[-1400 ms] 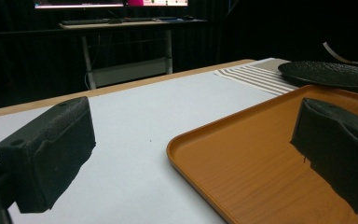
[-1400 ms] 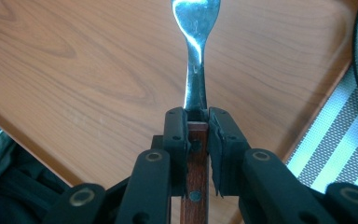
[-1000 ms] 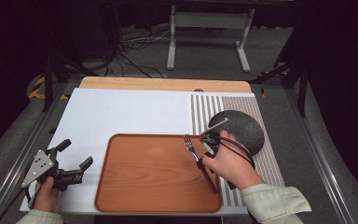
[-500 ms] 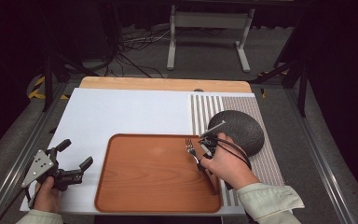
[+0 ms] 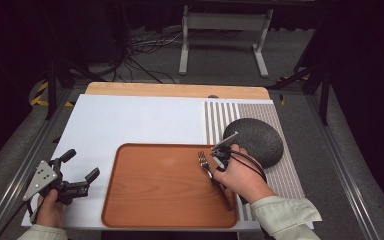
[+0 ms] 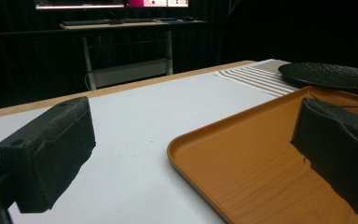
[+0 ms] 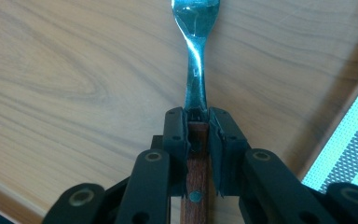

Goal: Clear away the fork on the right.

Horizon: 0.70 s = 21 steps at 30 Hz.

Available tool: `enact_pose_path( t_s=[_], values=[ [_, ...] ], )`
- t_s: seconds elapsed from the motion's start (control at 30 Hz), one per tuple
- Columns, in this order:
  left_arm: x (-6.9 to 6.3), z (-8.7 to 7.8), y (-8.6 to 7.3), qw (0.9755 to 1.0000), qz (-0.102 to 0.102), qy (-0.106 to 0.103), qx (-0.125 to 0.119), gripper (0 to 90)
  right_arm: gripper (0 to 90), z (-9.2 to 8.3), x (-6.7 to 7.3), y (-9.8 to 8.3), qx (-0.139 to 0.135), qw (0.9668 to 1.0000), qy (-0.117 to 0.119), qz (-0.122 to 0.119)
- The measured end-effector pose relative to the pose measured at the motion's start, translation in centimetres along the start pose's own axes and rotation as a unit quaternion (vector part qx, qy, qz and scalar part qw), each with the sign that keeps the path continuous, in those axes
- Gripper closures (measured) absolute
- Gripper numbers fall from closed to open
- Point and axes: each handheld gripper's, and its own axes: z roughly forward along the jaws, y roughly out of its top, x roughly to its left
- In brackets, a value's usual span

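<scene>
Right gripper view looks down the right claw [image 7: 197,154], its black jaws pinching the wooden-handled steel fork [image 7: 196,70] where handle meets metal, above the brown wood-grain tray [image 7: 74,93]. From the high view, the fork's tines sit near the tray's right edge, beside a dark round plate [image 5: 260,140] on a striped mat [image 5: 220,117]. The left claw [image 5: 77,172] rests spread at the white table [image 5: 130,120]. Keeping the pinch square should stop the fork swivelling.
</scene>
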Motion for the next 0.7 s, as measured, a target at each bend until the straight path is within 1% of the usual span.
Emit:
enact_pose_path(
  t_s=[0.1, 0.33, 0.43, 0.7],
  values=[
    [0.01, -0.01, -0.01, 1.0, 0.0, 0.0, 0.0, 0.2, 78.3, 0.15, 0.03, 0.03, 0.004, 1.0, -0.002, -0.001],
    [0.02, -0.04, 0.02, 1.0, 0.0, 0.0, 0.001, 0.2, 78.2, 0.29, 0.02, 0.09, 0.009, 0.9999, -0.001, 0.006],
    [0.02, -0.05, 0.04, 1.0, 0.0, 0.0, 0.0, 0.2, 78.1, 0.33, -0.01, 0.1, 0.011, 0.9999, -0.006, 0.006],
    [0.02, -0.04, 0.03, 1.0, 0.0, -0.001, 0.001, 0.2, 76.6, 0.38, -0.12, 0.09, 0.01, 0.9999, -0.006, 0.001]
  ],
)
